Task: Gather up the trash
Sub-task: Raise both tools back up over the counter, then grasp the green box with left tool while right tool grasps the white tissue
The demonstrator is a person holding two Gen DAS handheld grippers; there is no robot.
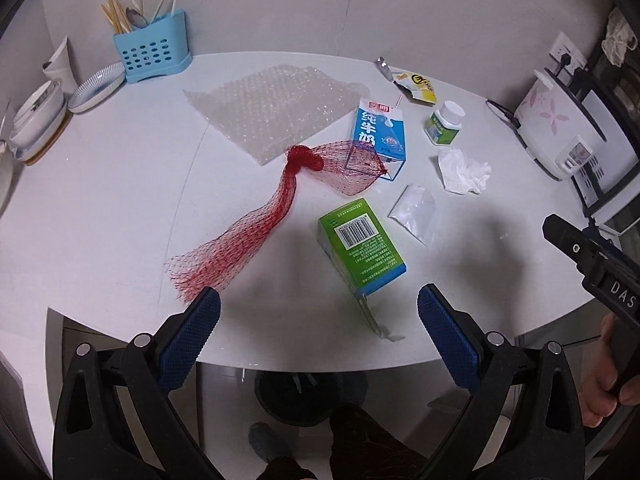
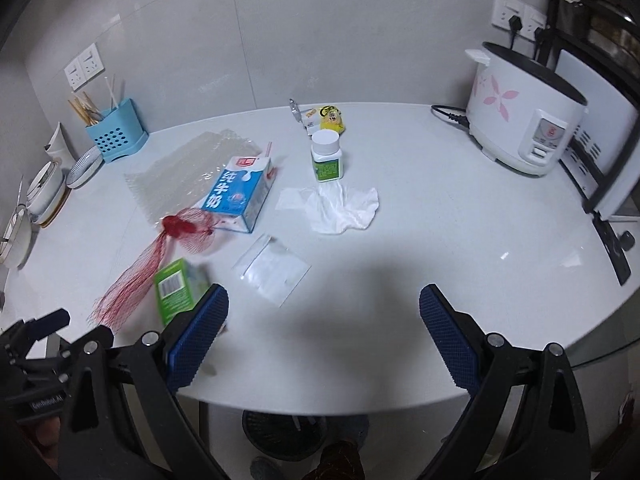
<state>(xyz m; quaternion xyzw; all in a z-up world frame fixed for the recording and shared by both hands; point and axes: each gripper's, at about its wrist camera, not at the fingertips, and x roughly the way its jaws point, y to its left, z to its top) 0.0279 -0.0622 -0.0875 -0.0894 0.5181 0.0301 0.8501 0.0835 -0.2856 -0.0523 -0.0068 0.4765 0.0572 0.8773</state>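
Trash is scattered over the white table [image 1: 100, 208]: a green box [image 1: 360, 246] near the front edge, a red mesh net [image 1: 256, 224], a blue milk carton [image 1: 380, 136], bubble wrap [image 1: 272, 108], a crumpled tissue [image 1: 464, 170], a clear plastic bag [image 1: 414, 212], a white pill bottle [image 1: 444, 122] and a yellow wrapper [image 1: 414, 86]. My left gripper [image 1: 320, 312] hovers open just short of the green box. My right gripper [image 2: 324, 316] is open above the front edge, with the plastic bag [image 2: 274, 266] ahead and the green box [image 2: 178, 290] at its left finger.
A dark bin [image 1: 310, 398] stands on the floor under the table's front edge. A blue utensil holder [image 1: 152, 54] and stacked bowls [image 1: 38, 114] sit at the back left. A rice cooker [image 2: 524, 118] with its cord stands at the right.
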